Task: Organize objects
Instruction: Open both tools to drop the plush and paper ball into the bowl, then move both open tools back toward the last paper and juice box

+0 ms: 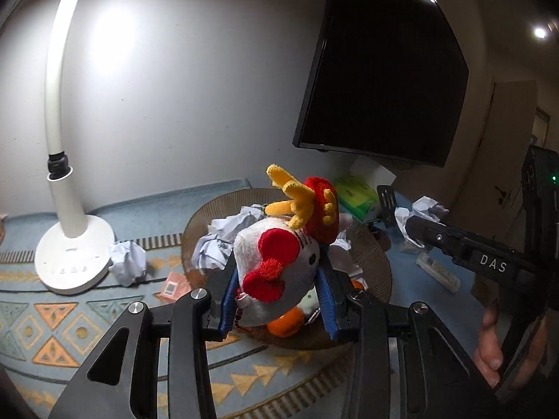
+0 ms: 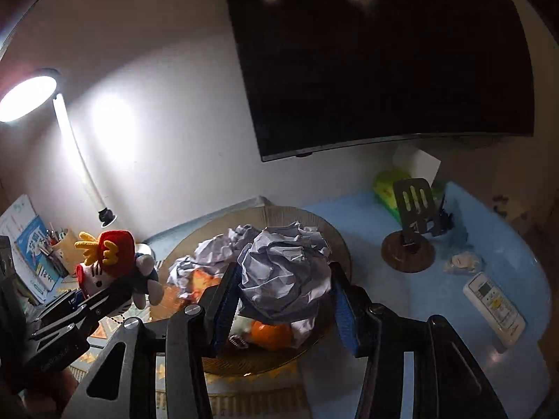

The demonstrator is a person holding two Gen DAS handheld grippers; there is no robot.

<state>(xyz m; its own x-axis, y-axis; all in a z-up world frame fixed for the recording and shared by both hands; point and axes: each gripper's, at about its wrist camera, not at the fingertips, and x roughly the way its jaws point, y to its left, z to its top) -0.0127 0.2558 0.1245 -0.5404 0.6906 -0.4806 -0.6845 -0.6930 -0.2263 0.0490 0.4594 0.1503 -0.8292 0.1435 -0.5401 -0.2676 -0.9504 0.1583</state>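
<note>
1. Left wrist view: the left tongs (image 1: 276, 293) are clenched on a white plush toy (image 1: 276, 265) with red bows, a red cap and yellow antlers; the blue pads press both flanks of the toy.
2. Same view: the toy hangs above a round woven tray (image 1: 379, 265) that holds crumpled paper (image 1: 223, 234) and an orange fruit (image 1: 284, 324).
3. Same view: a white lamp (image 1: 71, 262) stands at the left on a patterned cloth (image 1: 45, 328); one loose paper ball (image 1: 127, 260) lies just beside its base, a small pink card (image 1: 173, 284) near it.
4. Same view: the right tongs (image 1: 414, 225) enter from the right with white paper at their tips, a hand (image 1: 489, 352) on the handle. A dark screen (image 1: 380, 70) hangs on the wall.
5. Right wrist view: the right tongs (image 2: 284, 286) grip a large crumpled paper wad (image 2: 283, 276) between the blue pads, raised over the tray (image 2: 335, 234).
6. Same view: beneath the wad lie more crumpled paper (image 2: 209, 255) and the orange fruit (image 2: 272, 335).
7. Same view: at the left, the left tongs (image 2: 111, 293) carry the plush toy (image 2: 111, 265).
8. Same view: on the blue worktop (image 2: 471, 216) at the right stand a phone stand (image 2: 412, 230), a green packet (image 2: 386, 185) and a white remote control (image 2: 494, 307). Books (image 2: 31, 244) stand at the far left beneath the lit lamp (image 2: 28, 94).
</note>
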